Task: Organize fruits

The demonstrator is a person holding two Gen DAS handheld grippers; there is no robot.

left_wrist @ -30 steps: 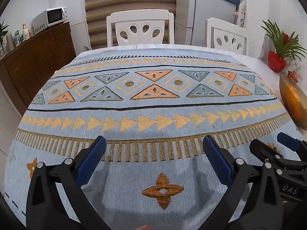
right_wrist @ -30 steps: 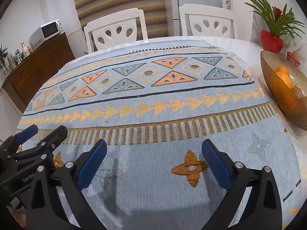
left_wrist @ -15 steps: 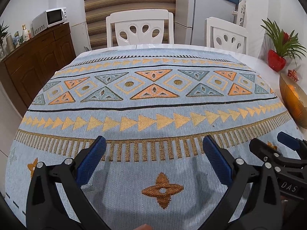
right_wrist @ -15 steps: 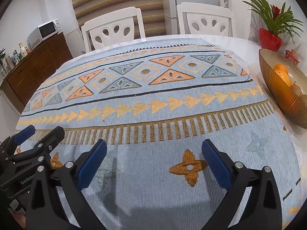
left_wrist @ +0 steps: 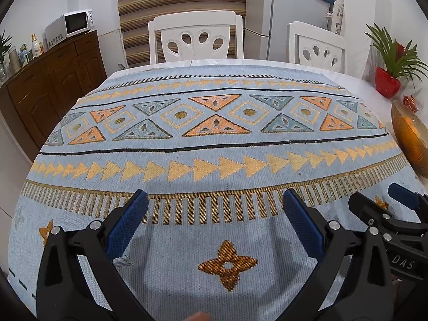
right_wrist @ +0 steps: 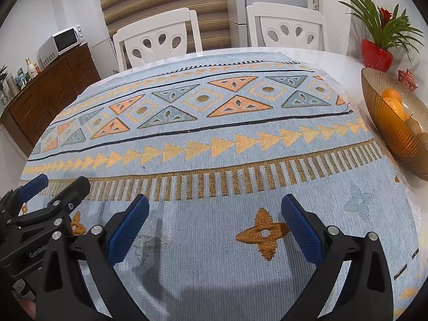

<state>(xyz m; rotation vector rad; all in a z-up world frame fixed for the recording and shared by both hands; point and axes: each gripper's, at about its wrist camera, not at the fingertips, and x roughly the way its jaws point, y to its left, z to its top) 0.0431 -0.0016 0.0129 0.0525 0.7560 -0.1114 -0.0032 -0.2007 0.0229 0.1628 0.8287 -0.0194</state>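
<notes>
both wrist views, one moment. the left gripper [left_wrist: 214, 206] hovers low over the near part of the desk [right_wrist: 331, 56], its blue-padded fingers [left_wrist: 125, 227] spread wide with nothing between them. the right gripper [right_wrist: 214, 208] is likewise wide open and empty, just beside the left one; each shows at the edge of the other's view. a woven cloth [left_wrist: 214, 144] in pale blue with orange and yellow triangles, diamonds and a striped band covers most of the desk, and the part in view carries no loose fruit. the fruit lies in an amber ribbed bowl [right_wrist: 390, 123] at the right edge of the desk, just off the cloth: two oranges [right_wrist: 393, 101] at the far side and brownish fruit [right_wrist: 414, 128] nearer, whose kind cannot be told. the bowl is well apart from both grippers. behind it stands a red pot with a green plant [right_wrist: 377, 53]. two white chairs [left_wrist: 196, 40] face the far side of the desk. a dark wooden sideboard [left_wrist: 50, 80] on the left carries a white microwave [left_wrist: 71, 25] and bottles.
</notes>
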